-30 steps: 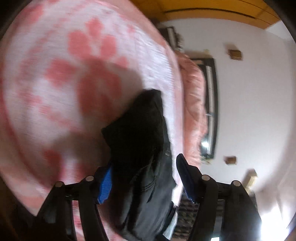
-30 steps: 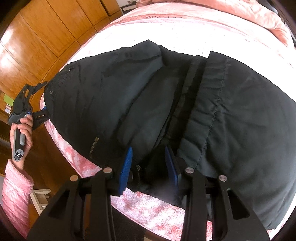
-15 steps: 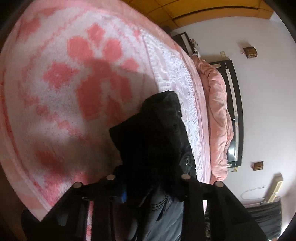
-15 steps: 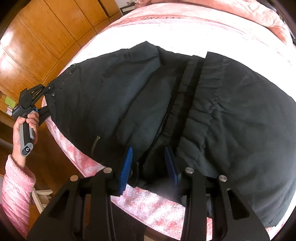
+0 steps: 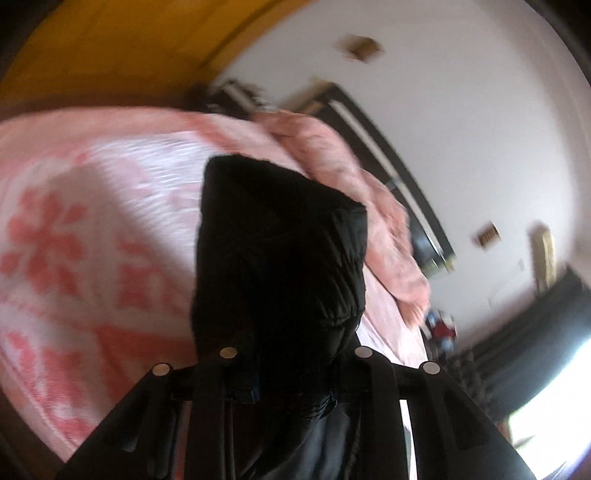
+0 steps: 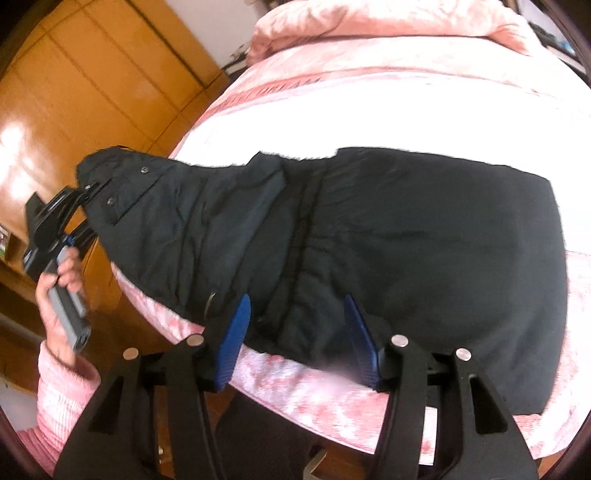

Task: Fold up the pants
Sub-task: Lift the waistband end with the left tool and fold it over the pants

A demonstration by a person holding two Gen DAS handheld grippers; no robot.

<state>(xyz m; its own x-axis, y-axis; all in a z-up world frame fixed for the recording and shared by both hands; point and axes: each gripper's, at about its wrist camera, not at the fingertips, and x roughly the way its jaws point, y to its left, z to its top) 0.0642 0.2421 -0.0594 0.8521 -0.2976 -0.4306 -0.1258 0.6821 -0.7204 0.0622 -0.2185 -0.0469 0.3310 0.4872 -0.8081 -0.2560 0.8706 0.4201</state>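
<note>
The pink bed is spread with the black pants, laid across its near half with one end lifted off the near-left corner. That lifted end is pinched between the pressed-in fingers of the left gripper, while the right gripper, jaws just opened and spread, is hung over the near edge with cloth between its fingers but unclamped. With only one end held, the loose middle could be dragged off the bed's edge or bunched if the lift is rushed.

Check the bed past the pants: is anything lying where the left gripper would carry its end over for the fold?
Nothing visible. The left gripper is shut on one end of the pants; the blanket beyond them is bare up to the bunched quilt at the far end. The right gripper has just opened.
</note>
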